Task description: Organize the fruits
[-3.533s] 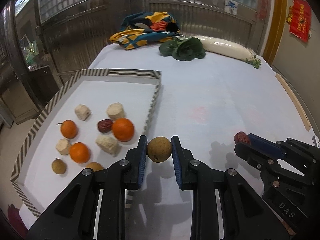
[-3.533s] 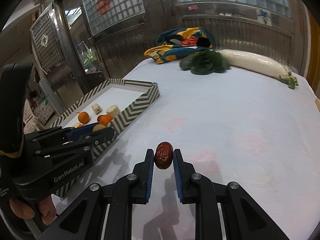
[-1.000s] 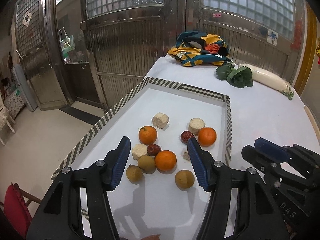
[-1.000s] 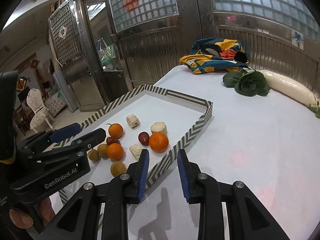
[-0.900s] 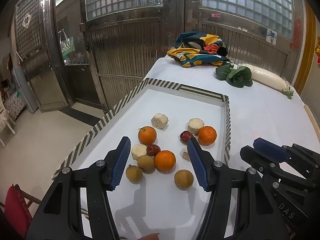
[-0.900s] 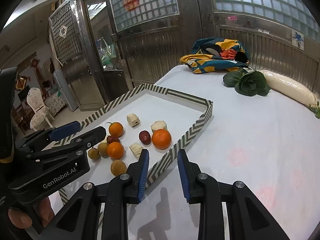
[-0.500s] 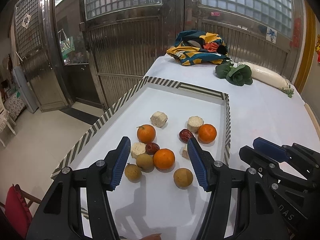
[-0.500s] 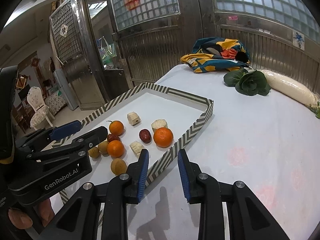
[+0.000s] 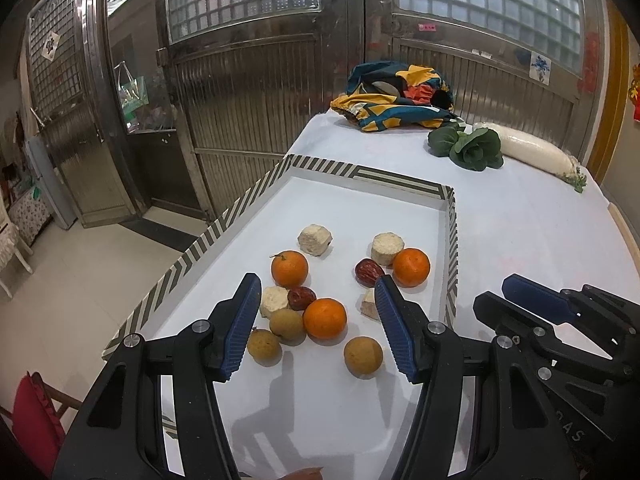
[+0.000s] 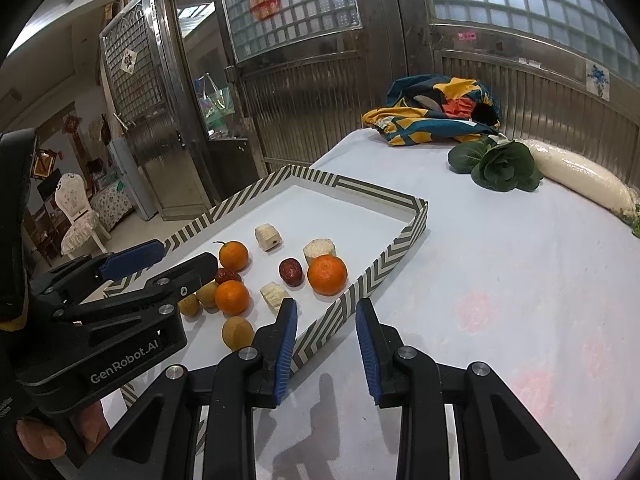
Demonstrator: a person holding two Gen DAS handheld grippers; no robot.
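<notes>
Now the left gripper [image 9: 316, 320] hangs over the near end of the tray [image 9: 404, 179], jaws wide apart and empty. Beneath it the fruits sit clustered in the tray: three oranges [image 9: 324, 318], two dates [image 9: 369, 271], three longans [image 9: 363, 356] and pale corn pieces [image 9: 315, 239]. The right gripper [image 10: 326, 344] hovers above the tray's right wall, jaws parted, nothing between them. Greens [image 10: 502, 166] and a radish [image 10: 580, 178] lie far back on the tabletop [image 10: 520, 280].
</notes>
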